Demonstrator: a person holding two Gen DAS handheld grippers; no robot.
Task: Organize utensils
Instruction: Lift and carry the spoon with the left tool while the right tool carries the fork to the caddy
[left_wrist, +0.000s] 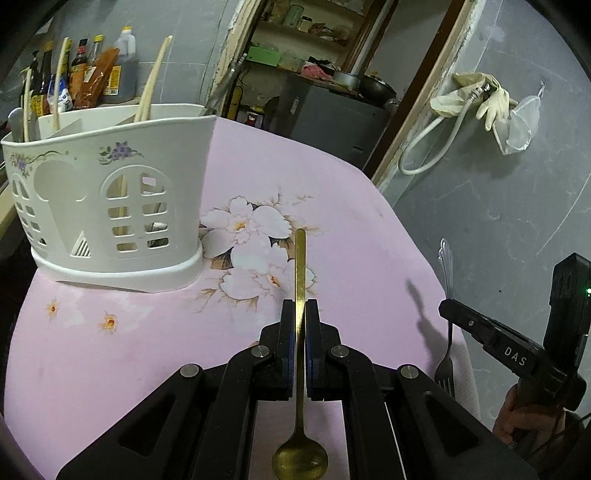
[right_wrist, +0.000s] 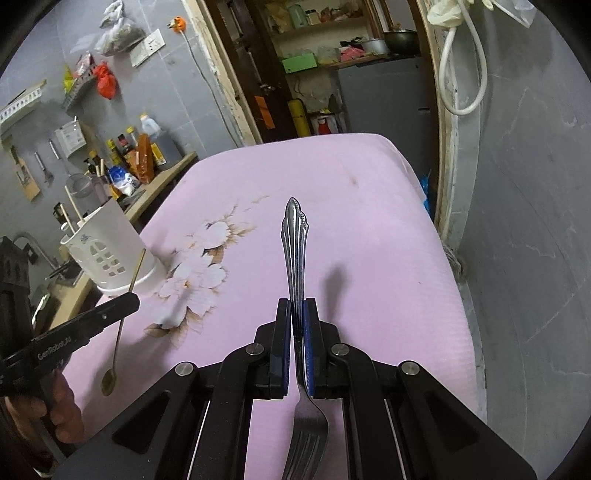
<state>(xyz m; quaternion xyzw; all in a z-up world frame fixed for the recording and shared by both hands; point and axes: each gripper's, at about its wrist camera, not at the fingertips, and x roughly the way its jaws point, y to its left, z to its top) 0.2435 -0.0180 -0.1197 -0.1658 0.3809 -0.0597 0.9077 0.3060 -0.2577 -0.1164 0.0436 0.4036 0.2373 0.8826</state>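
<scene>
My left gripper is shut on a gold spoon, handle pointing forward and bowl hanging back under the jaws, above the pink table. The white utensil holder with a flower print stands to the front left of it, with chopsticks sticking up out of it. My right gripper is shut on a silver fork, ornate handle forward and tines low behind the pads. In the right wrist view the holder stands at the table's far left, with the left gripper and the spoon in front of it.
The pink table carries a white flower print. Sauce bottles stand on a counter behind the holder. A grey wall with a hose and gloves is at the right, past the table edge. A doorway with shelves opens behind.
</scene>
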